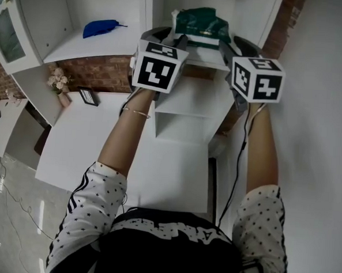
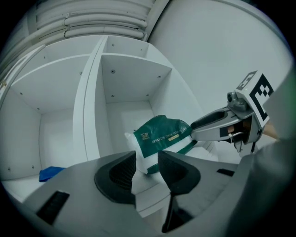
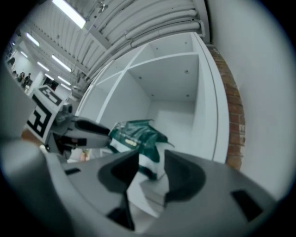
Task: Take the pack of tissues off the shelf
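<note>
Head view: the pack of tissues (image 1: 201,26), green over white, lies on the board of the right-hand compartment of the white shelf (image 1: 187,99). The left gripper (image 1: 168,37) is at its left end and the right gripper (image 1: 235,47) at its right end. Both point level into the compartment. A blue cloth (image 1: 101,27) lies in the compartment to the left. A small picture frame (image 1: 87,96) and a bunch of flowers (image 1: 58,80) stand on the lower surface by the brick wall.

Left gripper view: the jaws stand apart, released. The pack's white lower corner shows in the gap, just past the tips, and neither pad presses on it. One finger of the right gripper touches the pack's far end.

Right gripper view: the jaws are spread wide, released. The pack lies just ahead with one corner in the gap, not pinched. A finger of the left gripper reaches the pack's opposite side.
</note>
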Available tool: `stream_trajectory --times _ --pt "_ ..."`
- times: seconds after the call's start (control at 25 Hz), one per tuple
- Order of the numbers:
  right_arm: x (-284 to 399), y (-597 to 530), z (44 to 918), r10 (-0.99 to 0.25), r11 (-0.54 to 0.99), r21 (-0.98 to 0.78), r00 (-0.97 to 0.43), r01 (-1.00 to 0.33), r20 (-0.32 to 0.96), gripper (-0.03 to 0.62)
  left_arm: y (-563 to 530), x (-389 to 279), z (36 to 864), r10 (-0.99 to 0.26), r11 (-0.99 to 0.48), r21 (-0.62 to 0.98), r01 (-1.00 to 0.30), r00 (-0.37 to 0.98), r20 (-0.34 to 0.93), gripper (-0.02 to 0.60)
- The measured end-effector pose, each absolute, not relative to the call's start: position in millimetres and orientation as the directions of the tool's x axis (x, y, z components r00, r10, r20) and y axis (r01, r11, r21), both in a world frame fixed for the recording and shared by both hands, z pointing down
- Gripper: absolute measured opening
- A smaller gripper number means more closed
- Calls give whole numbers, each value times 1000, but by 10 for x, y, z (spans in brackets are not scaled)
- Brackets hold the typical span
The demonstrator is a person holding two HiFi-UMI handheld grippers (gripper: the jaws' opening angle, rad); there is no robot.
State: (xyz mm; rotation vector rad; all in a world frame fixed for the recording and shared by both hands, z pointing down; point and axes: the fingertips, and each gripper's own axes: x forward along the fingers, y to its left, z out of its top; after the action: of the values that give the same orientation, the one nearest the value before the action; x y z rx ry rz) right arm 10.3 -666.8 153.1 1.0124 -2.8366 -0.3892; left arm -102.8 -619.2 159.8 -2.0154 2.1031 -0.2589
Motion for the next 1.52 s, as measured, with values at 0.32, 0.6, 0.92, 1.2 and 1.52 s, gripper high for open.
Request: stream_trajectory --times 0.32,0.6,0.92,1.2,1.52 --pt "22 -6716 1562 -645 741 271 -763 -614 35 169 -6302 -986 1555 -999 53 -275 -960 -47 -25 167" --pt "79 -6766 1572 -670 721 259 -742 -643 24 83 -6292 -1040 1600 -997 81 -285 -955 -77 -25 98" --pt "95 -6728 1581 -689 695 274 -724 -664 -8 44 -6229 -1011 1602 -996 90 -326 -941 -80 -43 56" --pt "110 -6604 1518 -682 685 298 -729 -665 -59 39 -6102 -976 1499 -990 123 -338 -933 -90 -111 48" --pt "152 -6404 1349 -670 654 344 -727 -673 -150 38 -5925 -933 1354 -977 159 -349 -924 -97 -188 44"
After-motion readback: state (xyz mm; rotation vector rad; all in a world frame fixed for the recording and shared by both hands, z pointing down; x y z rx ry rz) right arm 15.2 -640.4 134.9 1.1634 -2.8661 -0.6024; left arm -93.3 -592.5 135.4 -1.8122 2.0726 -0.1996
